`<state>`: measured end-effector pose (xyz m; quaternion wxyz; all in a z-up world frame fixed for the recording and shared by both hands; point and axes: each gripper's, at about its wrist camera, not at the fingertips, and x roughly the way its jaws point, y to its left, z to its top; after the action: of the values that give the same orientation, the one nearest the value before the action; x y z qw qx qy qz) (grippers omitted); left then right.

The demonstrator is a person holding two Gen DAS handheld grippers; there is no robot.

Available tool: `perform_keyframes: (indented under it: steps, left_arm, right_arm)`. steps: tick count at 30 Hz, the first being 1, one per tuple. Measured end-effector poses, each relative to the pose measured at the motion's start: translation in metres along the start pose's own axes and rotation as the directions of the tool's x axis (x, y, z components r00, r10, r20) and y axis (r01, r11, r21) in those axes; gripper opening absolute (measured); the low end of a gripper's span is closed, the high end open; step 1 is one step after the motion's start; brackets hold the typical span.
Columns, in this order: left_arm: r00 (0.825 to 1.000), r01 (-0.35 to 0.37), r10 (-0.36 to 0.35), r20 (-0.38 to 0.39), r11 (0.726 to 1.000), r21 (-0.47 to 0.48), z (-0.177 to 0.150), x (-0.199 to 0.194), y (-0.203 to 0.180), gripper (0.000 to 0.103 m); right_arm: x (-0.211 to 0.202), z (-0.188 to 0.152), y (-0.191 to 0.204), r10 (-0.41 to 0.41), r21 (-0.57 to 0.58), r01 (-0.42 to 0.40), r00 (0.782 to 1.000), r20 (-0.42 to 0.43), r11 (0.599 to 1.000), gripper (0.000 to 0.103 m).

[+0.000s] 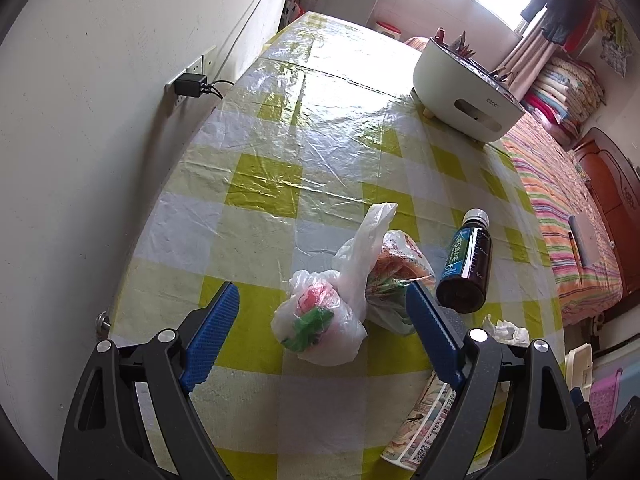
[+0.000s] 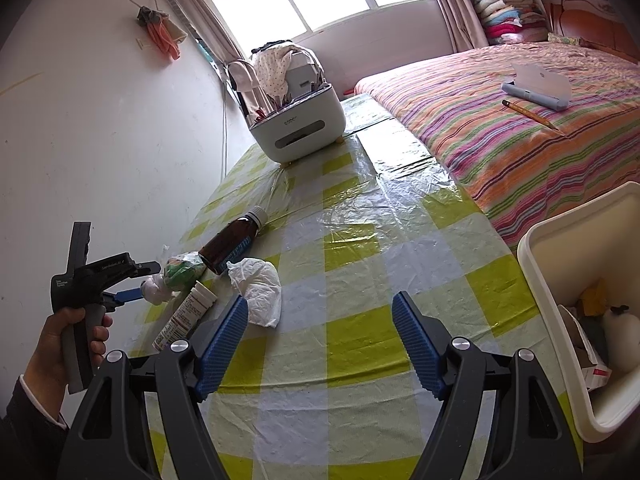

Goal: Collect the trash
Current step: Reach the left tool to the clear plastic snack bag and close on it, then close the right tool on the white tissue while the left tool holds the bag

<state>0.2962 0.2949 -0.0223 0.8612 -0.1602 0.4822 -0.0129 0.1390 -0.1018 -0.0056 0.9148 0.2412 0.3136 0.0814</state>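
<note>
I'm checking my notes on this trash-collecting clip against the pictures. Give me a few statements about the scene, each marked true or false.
1. The brown bottle lies on its side on the checked table. True.
2. The left hand-held gripper is clamped on the tied plastic bag. False: its jaws stand open around it.
3. The right hand-held gripper holds the crumpled tissue. False: it is open and empty.
4. The white bin already contains items. True.
</note>
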Motion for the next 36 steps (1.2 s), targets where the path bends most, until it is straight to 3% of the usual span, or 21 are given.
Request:
perform_keyframes:
  steps: [4, 6, 8, 9, 11, 21, 28, 36]
  left_arm:
    - [0.998, 0.057, -0.059, -0.035, 0.997, -0.058, -0.002, 0.005, 0.002, 0.081]
    - [0.995, 0.078, -0.081, -0.051, 0.995, -0.06, -0.005, 0.007, 0.001, 0.066]
    - [0.994, 0.093, -0.097, -0.049, 0.993, -0.069, -0.007, 0.006, 0.001, 0.061]
    - [0.994, 0.096, -0.101, -0.051, 0.992, -0.076, -0.008, 0.006, 0.002, 0.047]
    - [0.991, 0.108, -0.115, -0.074, 0.989, -0.099, -0.011, 0.008, 0.007, 0.04]
    - [0.991, 0.099, -0.103, -0.088, 0.994, -0.054, -0.023, -0.003, -0.002, 0.031]
    - [0.997, 0.07, -0.07, 0.016, 0.997, 0.012, -0.028, -0.031, -0.017, 0.029]
    - [0.986, 0.132, -0.132, 0.106, 0.991, 0.008, -0.032, -0.064, -0.023, 0.029]
  right_arm:
    - [0.003, -0.002, 0.001, -0.006, -0.004, 0.006, 1.0, -0.008, 1.0, 0.073]
    - [0.004, -0.003, 0.002, -0.007, -0.012, 0.007, 1.0, -0.007, 1.0, 0.073]
    - [0.005, -0.004, 0.005, -0.004, -0.019, 0.004, 1.0, -0.01, 1.0, 0.073]
    - [0.006, -0.004, 0.007, -0.002, -0.022, 0.002, 1.0, -0.011, 1.0, 0.073]
    - [0.007, -0.005, 0.01, 0.002, -0.03, -0.002, 1.0, -0.013, 1.0, 0.073]
    - [0.023, -0.002, 0.037, 0.019, -0.103, -0.023, 0.999, -0.04, 0.994, 0.073]
    - [0.055, 0.01, 0.068, -0.005, -0.268, -0.024, 0.994, -0.107, 0.963, 0.072]
    - [0.1, 0.008, 0.084, -0.062, -0.366, -0.011, 0.98, -0.189, 0.93, 0.071]
